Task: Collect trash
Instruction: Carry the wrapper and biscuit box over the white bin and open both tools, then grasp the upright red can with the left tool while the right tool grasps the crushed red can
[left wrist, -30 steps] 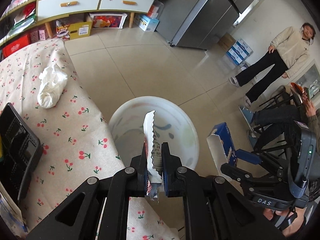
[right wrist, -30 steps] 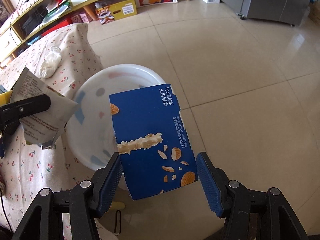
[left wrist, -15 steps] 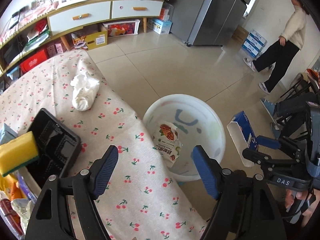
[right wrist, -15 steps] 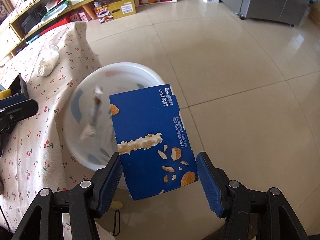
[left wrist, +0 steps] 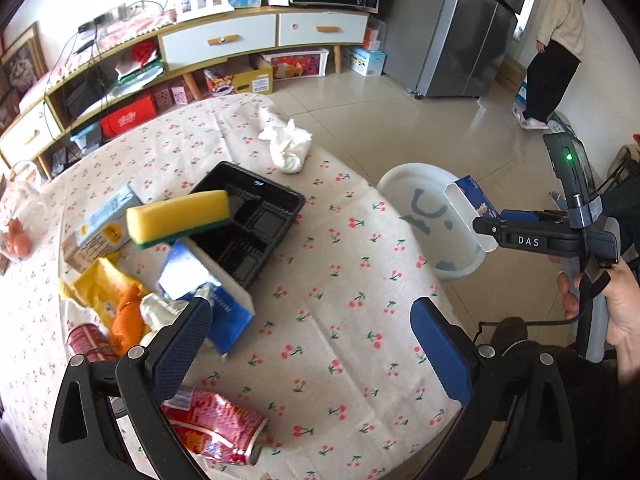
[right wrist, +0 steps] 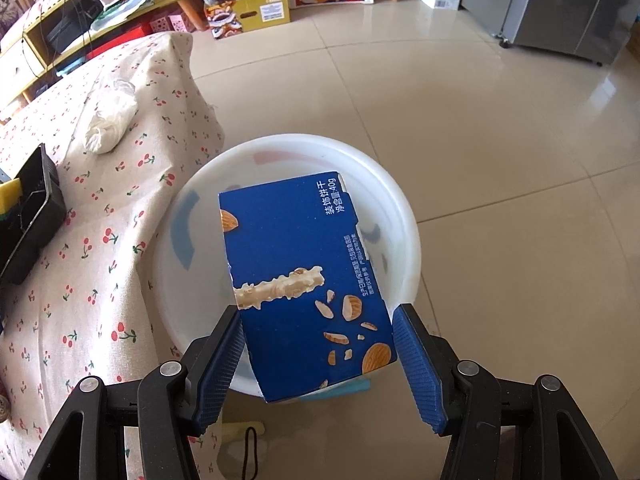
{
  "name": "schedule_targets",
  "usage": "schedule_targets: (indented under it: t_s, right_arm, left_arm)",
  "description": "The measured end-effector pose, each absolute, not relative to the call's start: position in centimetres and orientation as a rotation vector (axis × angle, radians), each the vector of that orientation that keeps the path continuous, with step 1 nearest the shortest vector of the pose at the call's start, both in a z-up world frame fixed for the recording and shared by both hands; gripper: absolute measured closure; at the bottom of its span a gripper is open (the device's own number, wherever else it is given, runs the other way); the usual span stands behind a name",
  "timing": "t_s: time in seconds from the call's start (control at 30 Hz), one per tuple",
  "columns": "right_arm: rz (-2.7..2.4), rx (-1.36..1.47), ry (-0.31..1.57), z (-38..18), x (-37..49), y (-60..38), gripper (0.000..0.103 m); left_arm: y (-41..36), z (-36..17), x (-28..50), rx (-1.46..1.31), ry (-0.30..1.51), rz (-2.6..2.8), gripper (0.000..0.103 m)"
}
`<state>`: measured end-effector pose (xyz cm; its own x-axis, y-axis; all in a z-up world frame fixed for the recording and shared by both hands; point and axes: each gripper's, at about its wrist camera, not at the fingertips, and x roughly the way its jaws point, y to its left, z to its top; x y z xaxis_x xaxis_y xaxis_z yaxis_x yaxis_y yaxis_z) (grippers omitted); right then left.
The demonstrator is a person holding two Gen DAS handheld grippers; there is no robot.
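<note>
My right gripper (right wrist: pixel 318 336) is shut on a blue biscuit box (right wrist: pixel 304 276) and holds it right over the white bin (right wrist: pixel 404 216) on the floor beside the table. The same box (left wrist: pixel 470 204) and bin (left wrist: pixel 400 176) show in the left wrist view. My left gripper (left wrist: pixel 316 340) is open and empty above the cherry-print tablecloth (left wrist: pixel 340 300). A crushed red can (left wrist: pixel 216 426) lies by its left finger. A crumpled white tissue (left wrist: pixel 288 146) lies at the table's far edge, also seen in the right wrist view (right wrist: pixel 110 120).
On the table are a black tray (left wrist: pixel 248 220), a yellow sponge (left wrist: pixel 180 216), a blue tissue box (left wrist: pixel 208 292), a carton (left wrist: pixel 100 226), yellow and orange wrappers (left wrist: pixel 108 296) and a second red can (left wrist: pixel 86 344). A person (left wrist: pixel 554 40) stands by the fridge (left wrist: pixel 464 28).
The left gripper opened and let the snack wrapper fall into the bin, then swung back left over the table. The right gripper moved the blue box over the bin.
</note>
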<state>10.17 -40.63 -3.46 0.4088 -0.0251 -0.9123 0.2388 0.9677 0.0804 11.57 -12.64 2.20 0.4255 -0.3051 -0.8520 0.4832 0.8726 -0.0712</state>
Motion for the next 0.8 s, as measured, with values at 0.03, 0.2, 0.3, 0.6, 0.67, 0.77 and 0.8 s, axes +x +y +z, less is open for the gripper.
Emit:
schedule_targets:
  t_s: [0.03,0.2,0.3,0.6,0.67,0.77,0.8]
  right_arm:
    - [-0.171,0.211,1.141,-3.7,10.4,-40.4,0.038]
    - [-0.180,0.199,1.137,-4.3,11.6,-39.3,0.038]
    - [-0.191,0.181,1.131,-4.5,12.1,-38.6,0.038]
    - [-0.179,0.213,1.133,-4.3,11.6,-37.1,0.019]
    - [-0.168,0.221,1.130,-4.0,11.2,-36.7,0.017]
    - [-0.143,0.230,1.124,-3.6,10.6,-35.9,0.016]
    - [-0.136,0.231,1.121,-3.4,10.5,-35.7,0.016]
  left_arm:
    - [-11.6,2.2,11.5,0.191,1.012,-0.479,0.002]
    - [-7.5,2.5,11.8,0.148,1.011,-0.427,0.002]
    - [-5.4,2.3,12.0,0.131,1.025,-0.391,0.002]
    - [-0.2,1.4,12.0,0.087,1.070,-0.302,0.002]
    - [0.7,0.9,12.2,0.072,1.093,-0.284,0.002]
    - [2.1,0.2,12.4,0.049,1.128,-0.262,0.002]
    - [2.5,-0.1,12.5,0.040,1.143,-0.256,0.002]
